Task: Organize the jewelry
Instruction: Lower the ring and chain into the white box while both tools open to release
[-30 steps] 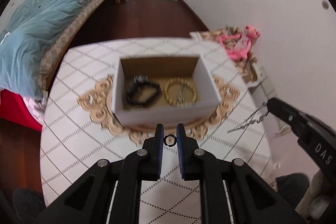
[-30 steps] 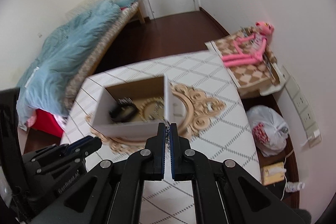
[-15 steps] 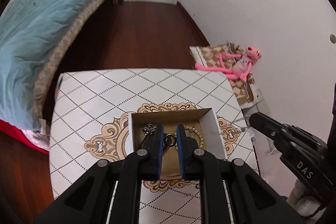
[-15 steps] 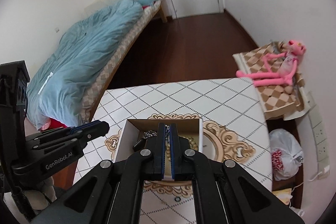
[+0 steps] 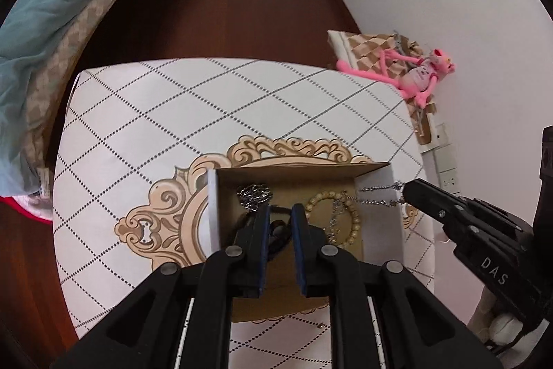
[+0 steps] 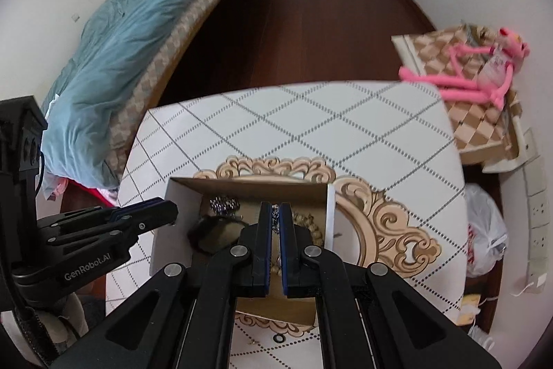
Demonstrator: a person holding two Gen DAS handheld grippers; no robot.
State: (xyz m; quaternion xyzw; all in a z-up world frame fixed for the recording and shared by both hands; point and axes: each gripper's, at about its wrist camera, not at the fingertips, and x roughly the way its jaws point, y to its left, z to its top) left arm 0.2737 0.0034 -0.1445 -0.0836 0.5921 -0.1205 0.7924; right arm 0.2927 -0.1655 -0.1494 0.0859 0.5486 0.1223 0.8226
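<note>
Over the open cardboard box [image 5: 380, 166], in the left wrist view, the left gripper [image 5: 280, 223] hangs with its fingers a narrow gap apart. Only the black bracelet [image 5: 276, 230] on the box floor shows through that gap, so whether they grip anything cannot be told. A beaded bracelet [image 5: 356, 220] and a silver cluster [image 5: 255, 194] also lie in the box. The right gripper [image 5: 411, 192] reaches in from the right, and its silver chain [image 5: 376, 196] stretches across the box's right wall, above the beads.

Half a second ago a small ring sat plainly between the left fingers. The chain was then outside the right wall, and the box looked farther off.

In the right wrist view, the right gripper's fingers [image 6: 265, 230] are pinched almost shut on the chain [image 6: 275, 217], directly above the box [image 6: 249, 184], which stands on the patterned surface [image 6: 380, 127]. A small dark ring [image 6: 279, 338] lies on the surface just in front of the box. This view too has drawn closer to the box.

The step in hand looks like dropping pieces into the box. The next move probably calls for lowering the chain fully inside before opening, so no length trails over the wall.
</note>
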